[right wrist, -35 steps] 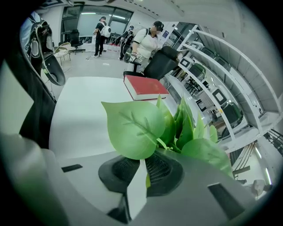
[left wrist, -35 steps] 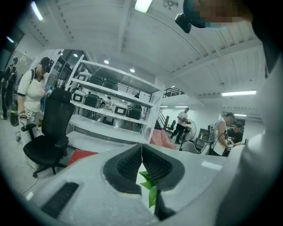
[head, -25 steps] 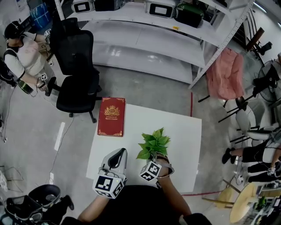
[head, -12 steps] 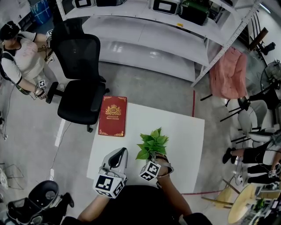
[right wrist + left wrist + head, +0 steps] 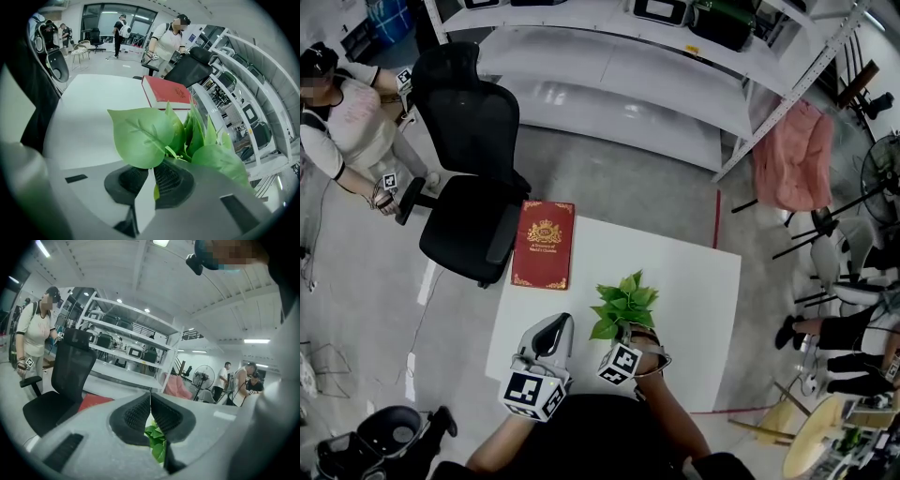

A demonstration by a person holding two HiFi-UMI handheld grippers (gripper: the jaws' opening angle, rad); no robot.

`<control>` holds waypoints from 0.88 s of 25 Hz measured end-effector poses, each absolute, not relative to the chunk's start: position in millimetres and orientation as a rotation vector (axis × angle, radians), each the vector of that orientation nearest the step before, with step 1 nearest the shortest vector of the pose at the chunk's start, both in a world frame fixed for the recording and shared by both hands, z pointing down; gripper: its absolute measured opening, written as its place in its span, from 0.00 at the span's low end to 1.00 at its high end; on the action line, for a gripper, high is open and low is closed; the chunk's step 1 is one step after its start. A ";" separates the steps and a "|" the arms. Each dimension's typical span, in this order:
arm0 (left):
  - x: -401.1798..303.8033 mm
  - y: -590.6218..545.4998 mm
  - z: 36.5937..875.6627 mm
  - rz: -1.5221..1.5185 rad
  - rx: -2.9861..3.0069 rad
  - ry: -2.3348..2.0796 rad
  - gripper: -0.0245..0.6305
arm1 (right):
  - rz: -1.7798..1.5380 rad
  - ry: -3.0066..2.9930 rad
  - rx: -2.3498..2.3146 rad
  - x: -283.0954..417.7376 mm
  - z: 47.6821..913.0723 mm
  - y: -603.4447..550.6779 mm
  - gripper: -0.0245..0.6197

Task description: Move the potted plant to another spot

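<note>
Slip risk: right gripper is clamped on the white pot edge of the potted plant, just under the leaves. That's a thin, one-sided hold, so the pot could tilt or drop when carried. Leaves also crowd the jaws. Left gripper has its jaws pressed together on nothing, just left of the plant. Plant is at the near middle of the white table, well apart from the red book; can't tell if it's lifted. Upright, long axis vertical, leaves pointing up.
</note>
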State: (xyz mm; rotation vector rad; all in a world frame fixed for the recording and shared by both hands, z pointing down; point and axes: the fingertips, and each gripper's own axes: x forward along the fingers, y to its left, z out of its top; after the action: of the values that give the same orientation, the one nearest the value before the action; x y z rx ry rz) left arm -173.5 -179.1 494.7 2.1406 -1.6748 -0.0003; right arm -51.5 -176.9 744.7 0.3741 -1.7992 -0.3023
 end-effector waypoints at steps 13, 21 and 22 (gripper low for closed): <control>-176.1 -175.0 500.8 -0.011 2.132 -1.677 0.07 | -0.308 -1.790 0.383 -54.4 747.8 -175.5 0.10; -174.4 -169.6 496.3 -0.021 2.140 -1.679 0.07 | -0.306 -1.811 0.405 -54.2 736.2 -171.4 0.13; -173.9 -168.2 495.3 -0.023 2.138 -1.680 0.07 | -0.308 -1.813 0.411 -53.9 733.4 -170.5 0.13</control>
State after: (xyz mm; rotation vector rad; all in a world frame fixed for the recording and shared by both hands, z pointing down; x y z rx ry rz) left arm -173.9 -168.2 495.3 2.1385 -1.6797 -0.0232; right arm -53.9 -170.5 733.4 0.4106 -1.8135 -0.3084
